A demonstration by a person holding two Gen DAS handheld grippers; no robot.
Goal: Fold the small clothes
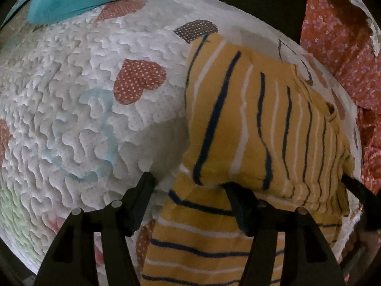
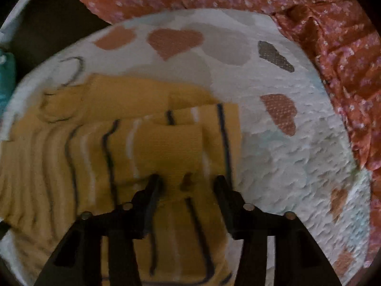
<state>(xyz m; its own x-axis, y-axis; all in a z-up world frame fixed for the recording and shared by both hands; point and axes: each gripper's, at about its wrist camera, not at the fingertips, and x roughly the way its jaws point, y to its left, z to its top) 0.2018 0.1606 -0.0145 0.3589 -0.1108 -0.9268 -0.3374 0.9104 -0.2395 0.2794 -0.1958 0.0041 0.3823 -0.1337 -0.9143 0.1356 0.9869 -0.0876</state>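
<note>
- Left wrist view: left gripper (image 1: 188, 186) spread at bottom centre, one finger on the yellow striped garment (image 1: 257, 124) lying centre-right on the heart quilt (image 1: 83, 100), probably flattening the fold.
- Right wrist view: right gripper (image 2: 187, 186) spread, nothing pinched, over the garment's folded edge at lower left, apparently let go.

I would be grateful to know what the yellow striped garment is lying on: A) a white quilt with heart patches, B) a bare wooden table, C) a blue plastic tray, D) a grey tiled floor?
A: the yellow striped garment rests on the white quilt with heart patches.
</note>
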